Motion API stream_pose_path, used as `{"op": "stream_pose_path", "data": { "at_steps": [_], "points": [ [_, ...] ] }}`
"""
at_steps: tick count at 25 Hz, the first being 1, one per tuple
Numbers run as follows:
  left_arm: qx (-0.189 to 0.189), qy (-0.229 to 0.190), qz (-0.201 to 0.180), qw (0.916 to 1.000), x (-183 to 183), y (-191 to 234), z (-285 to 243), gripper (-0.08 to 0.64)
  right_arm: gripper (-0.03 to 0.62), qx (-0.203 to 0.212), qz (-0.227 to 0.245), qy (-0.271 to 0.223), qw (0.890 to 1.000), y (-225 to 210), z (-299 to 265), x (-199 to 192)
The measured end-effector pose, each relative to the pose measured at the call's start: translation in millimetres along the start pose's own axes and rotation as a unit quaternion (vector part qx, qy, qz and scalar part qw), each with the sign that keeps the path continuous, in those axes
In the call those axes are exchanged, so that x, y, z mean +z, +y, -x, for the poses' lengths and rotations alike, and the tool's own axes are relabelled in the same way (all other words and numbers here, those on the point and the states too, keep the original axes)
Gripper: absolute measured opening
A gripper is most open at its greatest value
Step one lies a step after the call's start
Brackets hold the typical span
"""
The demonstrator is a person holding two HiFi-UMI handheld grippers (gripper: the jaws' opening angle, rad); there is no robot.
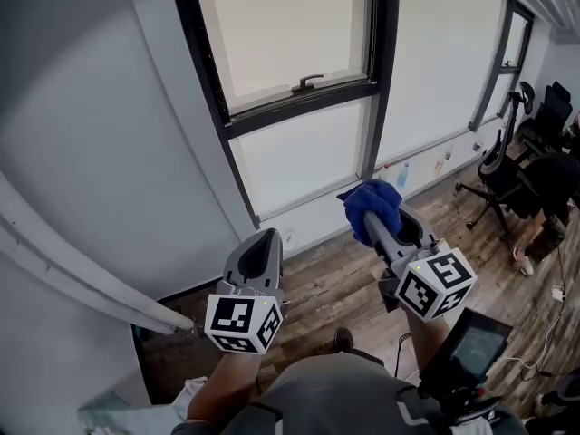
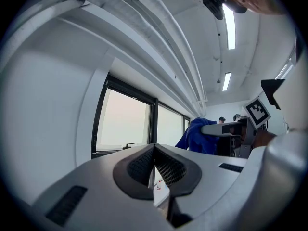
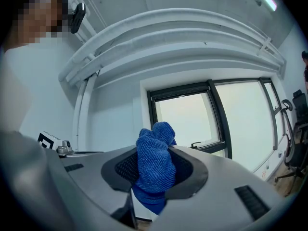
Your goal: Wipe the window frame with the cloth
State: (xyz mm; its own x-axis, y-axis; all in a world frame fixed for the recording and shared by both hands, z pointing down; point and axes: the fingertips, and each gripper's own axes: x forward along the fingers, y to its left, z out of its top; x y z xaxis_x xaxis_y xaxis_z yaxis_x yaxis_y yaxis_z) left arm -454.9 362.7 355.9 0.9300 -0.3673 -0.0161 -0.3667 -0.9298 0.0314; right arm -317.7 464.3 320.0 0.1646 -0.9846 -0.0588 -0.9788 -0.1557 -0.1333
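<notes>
My right gripper (image 1: 376, 227) has its jaws clamped on the blue cloth (image 3: 154, 167). The cloth is bunched up between them and sticks out past the tips. It is held in the air in front of the lower pane, apart from the black window frame (image 1: 299, 102). My left gripper (image 2: 155, 150) is beside it on the left, jaws closed tip to tip with nothing between them, pointed toward the wall below the window. The window handle (image 1: 306, 82) sits on the frame's crossbar, above both grippers. Below me I see a wooden floor (image 1: 335, 279), and an office chair (image 1: 507, 175) stands off to the right near the wall.
</notes>
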Motion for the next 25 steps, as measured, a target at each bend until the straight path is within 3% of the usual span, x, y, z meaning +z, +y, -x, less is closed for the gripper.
{"op": "stream_pose_path", "data": {
  "at_steps": [7,12,19,25],
  "points": [
    [0.026,0.011,-0.003,0.9996,15.1,9.2,-106.5,0.009,0.132,0.031,-0.006,0.0,1.0,-83.6,-69.6,25.6],
    [0.036,-0.002,-0.007,0.9993,4.8,6.4,-124.1,0.009,0.132,0.048,-0.003,-0.006,0.999,-102.9,-77.3,15.8],
    [0.07,0.017,-0.008,0.9974,2.8,13.9,-191.3,0.009,0.132,0.065,-0.017,-0.003,0.998,-172.6,-117.7,22.1],
    [0.084,0.028,-0.009,0.996,-3.8,44.2,-222.1,0.009,0.132,0.086,-0.029,0.008,0.996,-182.9,-162.7,10.0]
  ]
}}
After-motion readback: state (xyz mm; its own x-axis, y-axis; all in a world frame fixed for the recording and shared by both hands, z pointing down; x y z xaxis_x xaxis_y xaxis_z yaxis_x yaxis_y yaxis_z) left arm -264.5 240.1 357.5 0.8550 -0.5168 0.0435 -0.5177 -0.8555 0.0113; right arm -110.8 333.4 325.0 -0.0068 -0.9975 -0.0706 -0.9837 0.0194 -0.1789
